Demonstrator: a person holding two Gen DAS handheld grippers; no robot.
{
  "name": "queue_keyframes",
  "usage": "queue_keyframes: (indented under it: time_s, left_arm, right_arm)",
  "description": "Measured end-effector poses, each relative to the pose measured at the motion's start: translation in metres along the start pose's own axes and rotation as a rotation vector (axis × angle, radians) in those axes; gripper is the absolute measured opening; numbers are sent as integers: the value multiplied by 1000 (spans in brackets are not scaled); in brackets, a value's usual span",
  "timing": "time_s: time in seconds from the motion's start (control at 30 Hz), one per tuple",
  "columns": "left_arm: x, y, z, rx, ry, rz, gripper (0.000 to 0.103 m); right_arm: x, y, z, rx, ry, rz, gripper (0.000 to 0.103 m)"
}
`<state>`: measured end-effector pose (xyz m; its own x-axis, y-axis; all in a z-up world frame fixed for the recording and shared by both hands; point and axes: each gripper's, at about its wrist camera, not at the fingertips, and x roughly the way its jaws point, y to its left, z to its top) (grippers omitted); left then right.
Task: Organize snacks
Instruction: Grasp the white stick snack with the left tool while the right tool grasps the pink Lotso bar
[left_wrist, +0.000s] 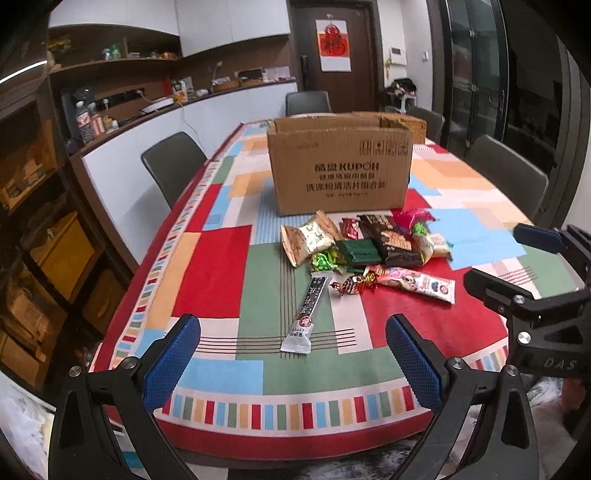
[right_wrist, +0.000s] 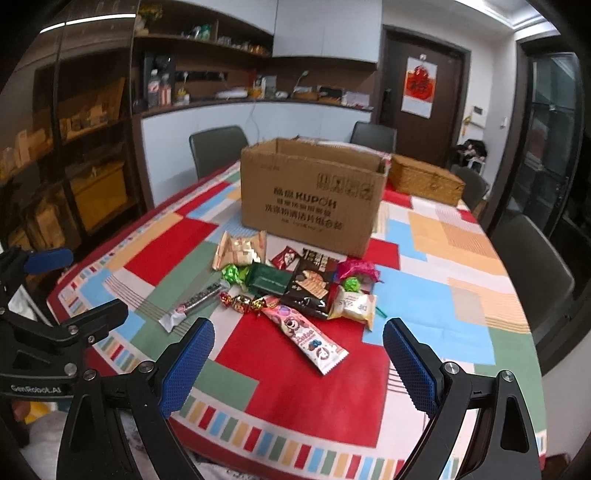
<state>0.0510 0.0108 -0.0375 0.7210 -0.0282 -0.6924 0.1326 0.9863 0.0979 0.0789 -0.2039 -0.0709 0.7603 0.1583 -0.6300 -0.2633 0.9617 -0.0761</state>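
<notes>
A pile of wrapped snacks (left_wrist: 373, 247) lies on the patchwork tablecloth in front of an open cardboard box (left_wrist: 340, 170). It also shows in the right wrist view, pile (right_wrist: 295, 284) and box (right_wrist: 310, 195). A long dark stick packet (left_wrist: 308, 314) lies nearest my left gripper (left_wrist: 293, 362), which is open and empty above the near table edge. A pink bar wrapper (right_wrist: 306, 338) lies nearest my right gripper (right_wrist: 298, 363), open and empty. A gold pouch (left_wrist: 308, 238), a green bar (right_wrist: 267, 280) and a dark brown pack (right_wrist: 310, 291) sit in the pile.
A wicker basket (right_wrist: 426, 181) stands behind the box at the right. Grey chairs (left_wrist: 173, 162) surround the table. A counter with bottles (left_wrist: 88, 122) runs along the left wall. The right gripper shows at the right edge of the left wrist view (left_wrist: 532, 273).
</notes>
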Motion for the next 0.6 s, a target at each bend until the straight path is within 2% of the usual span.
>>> queue_keyframes:
  time_s: [0.27,0.43,0.6]
  left_arm:
    - [39,-4,12,36,57,-55,82]
    - [74,-2,17,13,142,-131,70]
    - [102,-2,19,10,201,-153,62]
  right_arm:
    - [51,-6,4,-9,119,64,93]
    - [78,-11,6,-16,180,74,83]
    - [106,-11,4,-41,242,91,77]
